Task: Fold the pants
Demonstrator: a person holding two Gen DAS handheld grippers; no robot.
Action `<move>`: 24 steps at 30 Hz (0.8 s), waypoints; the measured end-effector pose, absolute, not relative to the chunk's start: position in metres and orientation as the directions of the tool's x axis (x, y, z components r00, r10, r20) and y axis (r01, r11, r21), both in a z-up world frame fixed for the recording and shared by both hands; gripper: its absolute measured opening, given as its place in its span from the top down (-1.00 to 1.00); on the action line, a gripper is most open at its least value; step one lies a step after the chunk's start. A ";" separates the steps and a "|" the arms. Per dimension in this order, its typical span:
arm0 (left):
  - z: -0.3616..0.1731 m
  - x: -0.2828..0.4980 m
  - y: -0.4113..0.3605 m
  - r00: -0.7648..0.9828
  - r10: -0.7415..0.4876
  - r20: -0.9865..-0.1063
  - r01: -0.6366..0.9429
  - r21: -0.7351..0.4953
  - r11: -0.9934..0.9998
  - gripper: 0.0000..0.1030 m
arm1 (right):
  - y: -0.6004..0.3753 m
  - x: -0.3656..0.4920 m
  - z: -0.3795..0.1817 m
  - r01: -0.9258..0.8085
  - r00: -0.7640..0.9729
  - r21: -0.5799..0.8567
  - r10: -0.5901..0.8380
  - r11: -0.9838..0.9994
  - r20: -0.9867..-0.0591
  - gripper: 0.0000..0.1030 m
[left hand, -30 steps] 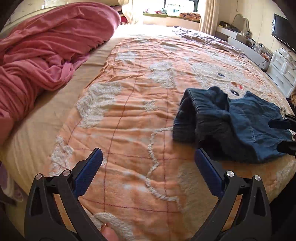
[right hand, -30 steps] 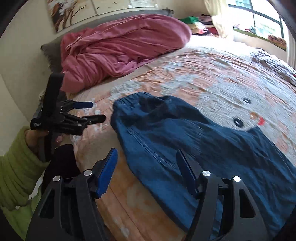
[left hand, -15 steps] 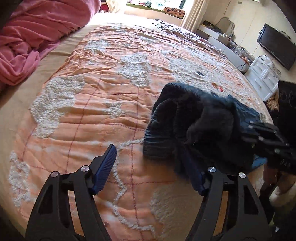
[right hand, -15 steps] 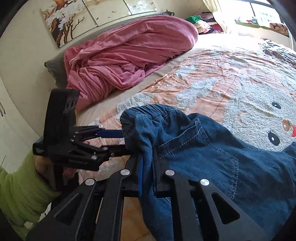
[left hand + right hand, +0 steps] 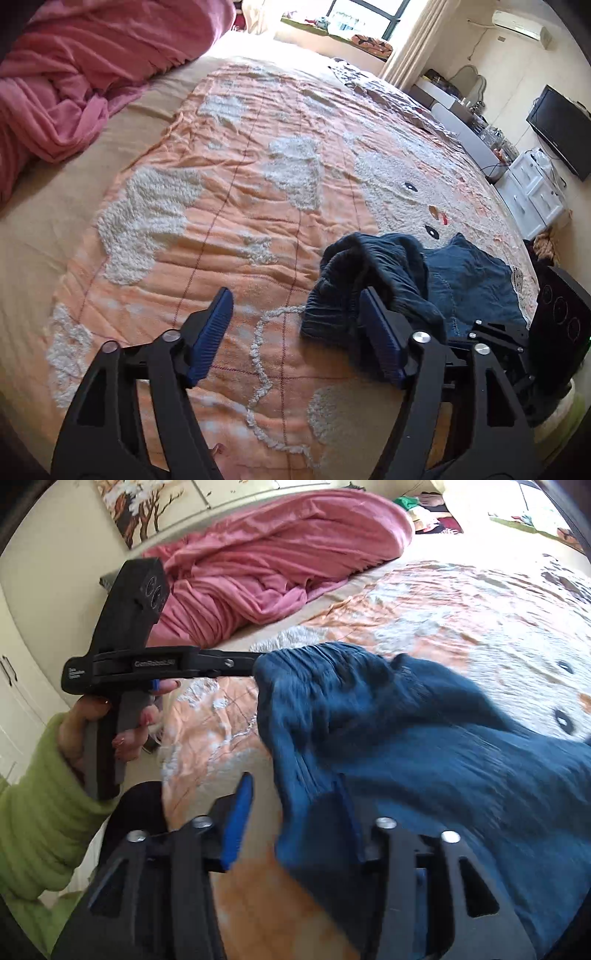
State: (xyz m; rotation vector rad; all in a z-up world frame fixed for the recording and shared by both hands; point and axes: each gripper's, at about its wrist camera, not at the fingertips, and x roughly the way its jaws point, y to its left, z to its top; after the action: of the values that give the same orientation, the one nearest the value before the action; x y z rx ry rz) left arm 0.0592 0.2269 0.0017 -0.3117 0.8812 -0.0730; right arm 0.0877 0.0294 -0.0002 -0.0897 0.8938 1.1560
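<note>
While both tools work the near edge, bed (image 5: 258,184): orange blanket, pink quilt (image 5: 74,74) heaped at the far left corner.
Pants (image 5: 461,280): dark blue, lying on the blanket at the near right; not yet flat.
Long axis: judged from the right wrist view, it runs from the gathered waistband (image 5: 332,672) off to the right, legs trailing out of frame.
Waistband: bunched and raised, the end nearest both tools.
Left gripper (image 5: 295,295): jaws wide apart and holding nothing; the waistband lies ahead and to the right, cloth touching its right finger only.
Right gripper (image 5: 291,786): jaws apart, picture blurred; cloth drapes over its right finger, not pinched.
Nearer tool: the right, already under the cloth.
Coming move: likely each jaw needs a waistband corner, so the left must shift right.
</note>
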 end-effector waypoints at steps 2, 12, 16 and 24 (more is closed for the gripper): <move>0.025 0.055 0.210 0.672 -0.184 -0.717 -0.010 -0.257 0.966 -0.51 | -0.009 0.086 0.010 -0.796 0.159 0.372 0.759 0.477 -0.632 -0.09; 0.037 0.093 0.071 0.631 -0.374 -0.680 0.284 -0.247 0.927 -0.79 | -0.229 0.106 0.025 -0.381 0.566 0.230 0.423 0.895 -0.707 -0.35; -0.020 0.111 0.067 0.556 -0.227 -0.800 0.191 -0.142 0.971 -0.79 | -0.267 0.114 0.007 -0.307 0.520 0.196 0.336 0.931 -0.785 -0.46; -0.053 0.112 0.092 0.529 -0.131 -0.839 0.138 -0.066 0.988 -0.79 | -0.264 0.108 -0.030 -0.309 0.487 0.103 0.250 0.946 -0.837 -0.57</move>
State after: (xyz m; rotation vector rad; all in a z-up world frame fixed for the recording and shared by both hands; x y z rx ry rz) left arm 0.1121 0.0921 -0.0528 0.0086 1.0006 -0.1606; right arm 0.1079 -0.2636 -0.0301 -0.0638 1.0062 0.3401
